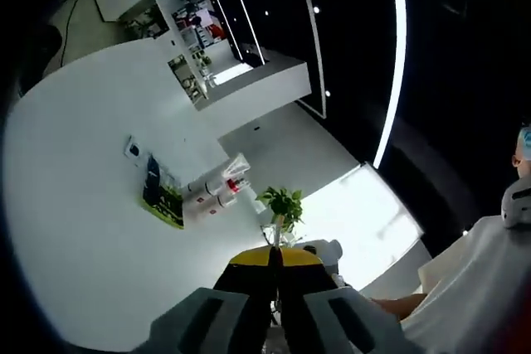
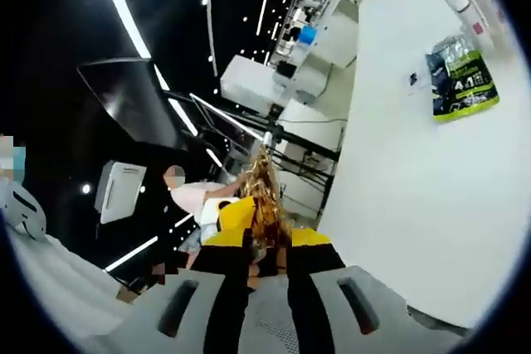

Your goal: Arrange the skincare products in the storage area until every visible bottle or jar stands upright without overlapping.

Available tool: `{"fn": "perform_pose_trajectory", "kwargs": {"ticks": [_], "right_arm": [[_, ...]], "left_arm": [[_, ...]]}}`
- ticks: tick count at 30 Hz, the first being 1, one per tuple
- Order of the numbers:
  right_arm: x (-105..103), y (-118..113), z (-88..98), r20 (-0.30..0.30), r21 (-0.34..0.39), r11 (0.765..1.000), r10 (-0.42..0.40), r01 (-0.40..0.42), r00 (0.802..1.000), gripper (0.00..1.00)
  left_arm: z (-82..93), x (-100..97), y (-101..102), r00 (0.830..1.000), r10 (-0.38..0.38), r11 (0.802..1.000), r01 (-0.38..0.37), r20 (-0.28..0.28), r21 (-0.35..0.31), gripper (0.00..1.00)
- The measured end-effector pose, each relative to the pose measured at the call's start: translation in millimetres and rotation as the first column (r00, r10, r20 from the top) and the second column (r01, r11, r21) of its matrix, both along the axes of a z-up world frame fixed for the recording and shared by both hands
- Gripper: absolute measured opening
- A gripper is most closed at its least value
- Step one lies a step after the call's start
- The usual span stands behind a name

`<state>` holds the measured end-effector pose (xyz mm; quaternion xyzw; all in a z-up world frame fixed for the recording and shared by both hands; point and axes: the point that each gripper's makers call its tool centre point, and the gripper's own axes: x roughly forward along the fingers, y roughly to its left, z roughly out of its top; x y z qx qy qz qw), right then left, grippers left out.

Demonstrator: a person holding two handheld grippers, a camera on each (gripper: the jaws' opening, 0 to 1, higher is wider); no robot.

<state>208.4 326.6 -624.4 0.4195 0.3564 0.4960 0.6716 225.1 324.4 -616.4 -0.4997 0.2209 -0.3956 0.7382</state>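
left gripper [image 1: 275,264]: jaws pressed together, nothing visibly between them
right gripper [image 2: 264,242]: jaws closed, pinching a gold crinkly strand [image 2: 264,196]
bottles [image 1: 217,188]: lying tumbled on white table [image 1: 75,205], well apart from both grippers
risk: strand snags bottles, knocks more over

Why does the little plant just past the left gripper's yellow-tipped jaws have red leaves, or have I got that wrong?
One thing is wrong: the leaves are green, not red. The left gripper view shows the plant just past the left gripper, whose yellow-tipped jaws stand together.
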Motion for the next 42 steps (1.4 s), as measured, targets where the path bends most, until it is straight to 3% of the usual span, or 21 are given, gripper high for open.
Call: {"fn": "perform_pose_trajectory", "kwargs": {"ticks": [4,6,14,23,28,31,37,42], "right_arm": [[0,0,4.9,-0.013,0.028,1.000,0.010,-0.010,1.000,0.01],[2,-2,5.9,-0.019,0.025,1.000,0.012,-0.011,1.000,0.00],[14,-14,11.9,-0.063,0.050,0.999,0.009,-0.005,0.998,0.00],[31,-16,19.1,-0.059,0.061,0.998,-0.025,0.028,0.998,0.00],[39,-14,26.7,-0.046,0.101,0.993,-0.055,0.059,0.997,0.00],[44,-13,27.8,-0.067,0.112,0.991,-0.065,0.072,0.996,0.00],[46,-10,31.0,-0.050,0.098,0.994,-0.046,0.051,0.998,0.00],[49,-22,39.1,-0.021,0.102,0.994,-0.031,0.033,0.999,0.00]], "left_arm": [[-1.5,2.3,1,1.000,0.004,1.000,-0.004,-0.015,-0.009,0.01],[-0.6,3.4,0,1.000,0.003,0.999,-0.004,-0.022,-0.032,0.01],[-0.6,-0.5,-6,1.000,-0.021,1.000,0.021,0.016,0.008,0.01],[-2.8,-1.9,-8,0.999,-0.033,0.999,0.033,0.011,0.015,0.01],[-1.0,-1.8,-8,0.999,-0.031,1.000,0.030,0.014,0.005,0.01],[-0.8,-0.8,-6,1.000,-0.026,1.000,0.026,0.011,0.004,0.01],[-1.8,2.1,-4,0.999,-0.032,0.999,0.032,-0.003,-0.026,0.02],[4.1,-1.2,-8,0.999,-0.051,0.996,0.051,-0.002,-0.077,0.08]]}}
